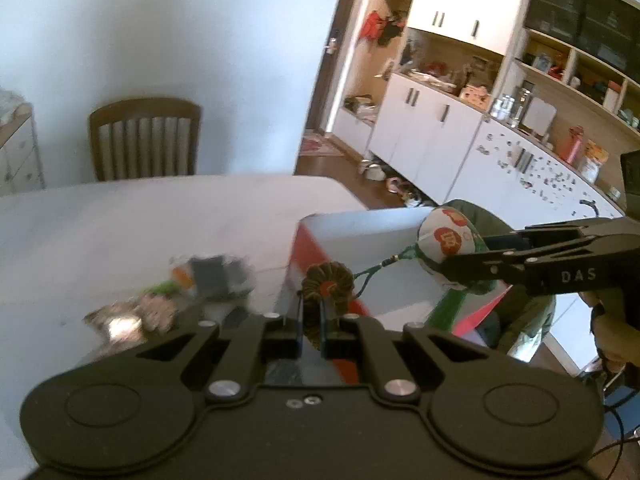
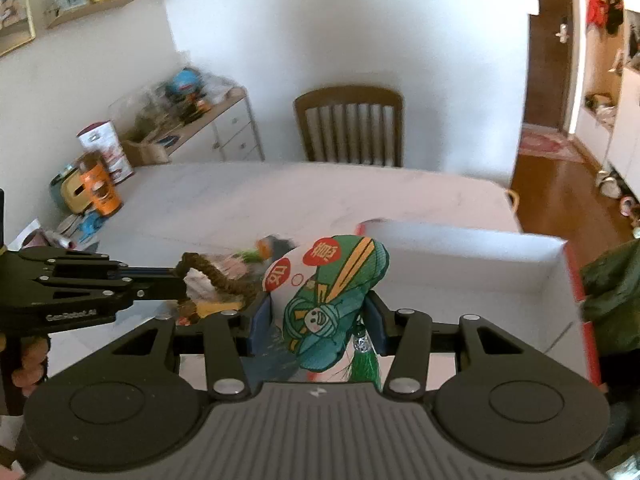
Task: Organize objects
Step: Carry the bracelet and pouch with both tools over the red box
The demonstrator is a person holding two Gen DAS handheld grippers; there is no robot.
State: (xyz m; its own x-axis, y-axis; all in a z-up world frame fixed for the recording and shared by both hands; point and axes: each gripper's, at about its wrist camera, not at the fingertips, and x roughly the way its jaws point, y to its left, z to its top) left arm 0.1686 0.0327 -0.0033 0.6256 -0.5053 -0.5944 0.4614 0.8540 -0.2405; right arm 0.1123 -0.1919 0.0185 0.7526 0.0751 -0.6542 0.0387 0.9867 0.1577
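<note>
Green printed fabric forms the stuffed pouch (image 2: 326, 304), which is clamped between the fingers of the right gripper (image 2: 318, 322) and held in the air at the near edge of the white box (image 2: 472, 248). A green tassel (image 2: 366, 364) hangs under it, and a green cord (image 1: 370, 270) runs from it to a brown ring (image 1: 326, 280), on which the fingers of the left gripper (image 1: 311, 330) are closed. 1 pouch, 1 ring, 1 open box and 2 grippers are counted; a blurred heap of small items (image 1: 176, 296) on the pale surface (image 1: 120, 224) left of the box cannot be counted. 1 chair (image 2: 348, 126) stands at the far edge. If the grippers are drawn apart, the cord could be strained or the ring pulled free; the tassel could catch on the box wall when lowered.
</note>
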